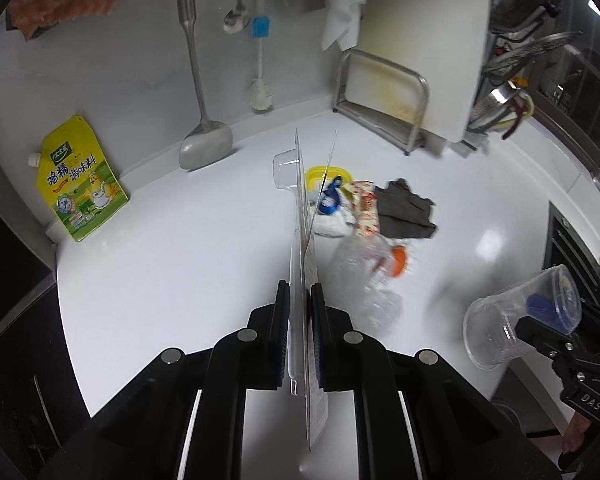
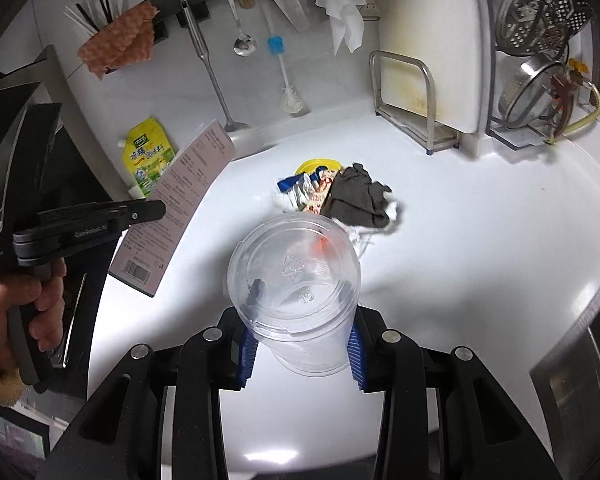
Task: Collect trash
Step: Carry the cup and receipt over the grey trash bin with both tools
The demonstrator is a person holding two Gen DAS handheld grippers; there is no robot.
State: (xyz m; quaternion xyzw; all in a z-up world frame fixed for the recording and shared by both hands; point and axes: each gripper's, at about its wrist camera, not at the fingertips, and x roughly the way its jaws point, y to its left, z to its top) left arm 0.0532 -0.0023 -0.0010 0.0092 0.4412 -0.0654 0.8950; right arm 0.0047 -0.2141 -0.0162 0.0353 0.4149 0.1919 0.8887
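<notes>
Over a white kitchen desk, we hold two pieces of trash clear of the surface, one in each tool. Our left tool is clamped on a flat blister pack, a clear plastic shell with a printed card backing, seen edge-on between the jaws in the left wrist view; from the right wrist view the same pack shows its pink card face and barcode, to the left of the trash pile. Our right tool grips a clear plastic cup across its body, base toward the camera, the blue pads pressing on both sides. In the left wrist view that cup hangs lower right of the pile, with something blue inside that we cannot identify.

The trash pile lies on the desk near its middle: a yellow lid, a blue-and-white wrapper, a red-and-cream wrapper, a dark crumpled cloth and, nearest the camera, a crushed clear bottle with an orange cap.

Left of the pile, a yellow seasoning pouch leans against the wall. Behind the pile stand a steel rack holding a white cutting board, and hanging utensils, among them a spatula.
</notes>
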